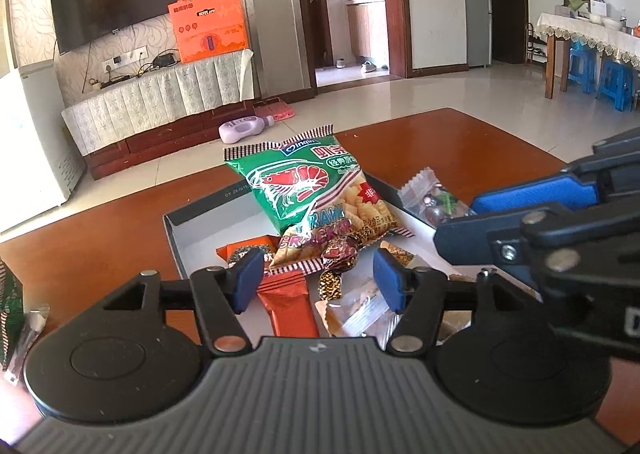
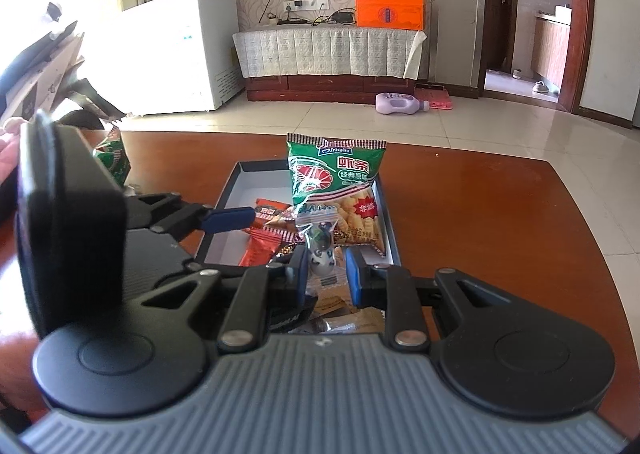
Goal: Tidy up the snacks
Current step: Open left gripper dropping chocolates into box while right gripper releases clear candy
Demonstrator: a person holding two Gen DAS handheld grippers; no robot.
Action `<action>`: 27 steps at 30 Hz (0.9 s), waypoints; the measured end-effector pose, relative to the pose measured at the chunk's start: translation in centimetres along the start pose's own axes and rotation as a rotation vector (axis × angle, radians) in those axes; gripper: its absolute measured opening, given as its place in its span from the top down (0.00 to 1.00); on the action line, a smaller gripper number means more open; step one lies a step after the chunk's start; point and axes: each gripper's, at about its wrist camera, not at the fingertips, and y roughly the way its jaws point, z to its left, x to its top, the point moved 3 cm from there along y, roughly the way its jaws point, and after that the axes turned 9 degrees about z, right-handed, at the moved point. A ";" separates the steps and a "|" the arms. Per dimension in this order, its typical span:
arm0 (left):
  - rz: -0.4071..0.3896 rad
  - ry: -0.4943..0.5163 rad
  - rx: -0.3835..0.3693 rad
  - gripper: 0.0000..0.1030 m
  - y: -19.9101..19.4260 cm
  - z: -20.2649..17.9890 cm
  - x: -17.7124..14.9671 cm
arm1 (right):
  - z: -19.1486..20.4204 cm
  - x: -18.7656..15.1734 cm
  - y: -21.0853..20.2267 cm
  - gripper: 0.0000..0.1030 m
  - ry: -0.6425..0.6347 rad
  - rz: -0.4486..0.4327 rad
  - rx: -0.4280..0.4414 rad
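Mostly sorted: prawn cracker bag (image 1: 316, 186) and candies inside tray (image 1: 176, 230) on bench (image 1: 460, 142), left gripper (image 1: 316, 280) jaws released, right gripper (image 2: 327, 274) clenched on clear packet (image 2: 320, 242), green packet (image 2: 114, 158) left outside.

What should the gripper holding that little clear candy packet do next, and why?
Probably ease forward over the tray and open. The right gripper is shut on the clear packet at the tray's near end, while the prawn cracker bag and other sweets already lie inside. The left gripper stands open, holding nothing.
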 end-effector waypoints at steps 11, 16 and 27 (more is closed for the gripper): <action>-0.004 0.084 -0.021 0.31 -2.5 -0.9 -2.1 | 0.7 0.0 1.2 0.77 -0.001 0.029 0.000; -0.006 0.095 -0.024 0.29 -3.5 -0.8 -2.8 | 1.4 0.0 1.7 0.77 -0.005 0.043 -0.002; -0.005 0.104 -0.024 0.29 -5.0 -0.4 -3.8 | 2.1 0.3 3.2 0.77 0.005 0.071 -0.011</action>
